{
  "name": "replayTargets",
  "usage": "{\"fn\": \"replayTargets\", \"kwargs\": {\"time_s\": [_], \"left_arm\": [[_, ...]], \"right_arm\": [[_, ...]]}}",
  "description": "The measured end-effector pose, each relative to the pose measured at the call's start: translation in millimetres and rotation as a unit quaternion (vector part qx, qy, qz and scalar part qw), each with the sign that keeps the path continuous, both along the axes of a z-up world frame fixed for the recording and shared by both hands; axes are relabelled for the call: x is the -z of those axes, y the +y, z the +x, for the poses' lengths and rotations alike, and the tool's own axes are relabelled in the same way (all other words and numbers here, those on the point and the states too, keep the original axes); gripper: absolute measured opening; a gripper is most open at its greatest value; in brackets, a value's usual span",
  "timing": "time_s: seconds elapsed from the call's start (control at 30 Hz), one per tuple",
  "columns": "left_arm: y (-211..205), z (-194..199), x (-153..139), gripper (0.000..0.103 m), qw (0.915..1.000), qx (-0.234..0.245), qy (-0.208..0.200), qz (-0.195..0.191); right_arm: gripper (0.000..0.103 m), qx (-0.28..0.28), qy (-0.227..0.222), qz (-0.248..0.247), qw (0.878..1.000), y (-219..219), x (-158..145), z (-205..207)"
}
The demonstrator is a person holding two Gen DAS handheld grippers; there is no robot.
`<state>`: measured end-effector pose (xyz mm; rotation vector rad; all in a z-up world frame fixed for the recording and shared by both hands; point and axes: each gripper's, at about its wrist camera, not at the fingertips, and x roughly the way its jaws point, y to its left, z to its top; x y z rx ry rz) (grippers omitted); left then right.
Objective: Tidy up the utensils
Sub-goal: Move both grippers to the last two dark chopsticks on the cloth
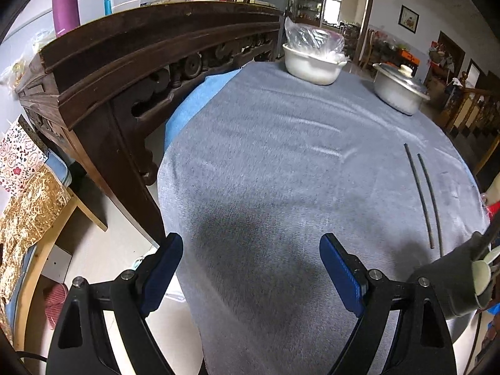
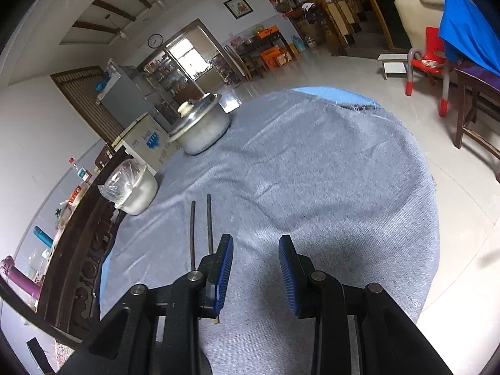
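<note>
Left wrist: pot [image 1: 400,93] beyond chopsticks [image 1: 422,193].

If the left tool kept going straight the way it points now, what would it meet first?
Most likely the bare grey tablecloth: the open left tool tilts down at it with nothing between. The chopsticks lie off to its right, though depth is hard to judge.

2 wrist views angled down, close over 1 shared grey tablecloth [image 1: 281,156].
</note>
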<state>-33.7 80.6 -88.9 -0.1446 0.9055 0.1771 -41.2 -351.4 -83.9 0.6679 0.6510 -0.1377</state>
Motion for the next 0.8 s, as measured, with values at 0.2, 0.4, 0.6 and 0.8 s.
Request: {"fn": "replayTargets", "kwargs": {"time_s": [0.2,0.4,0.6,0.8], "left_arm": [[-0.7,9.3,7.1,0.089,0.9999,-0.004,0.013,0.008],[-3.2,21.5,4.1,0.089,0.9996,-0.004,0.006,0.026],[-3.9,37.9,-0.3,0.089,0.9983,-0.005,-0.007,0.058],[-4.2,55.3,2.4,0.089,0.9974,0.000,-0.004,0.072]], "right_arm": [[0.033,0.002,0.012,0.008,1.000,-5.5,11.2,6.2],[0.033,-0.004,0.018,0.009,1.000,-6.3,16.4,13.9],[0.033,-0.019,0.016,0.005,1.000,-3.1,12.5,30.9],[0.033,-0.043,0.016,-0.009,0.999,6.2,7.7,57.7]]}}
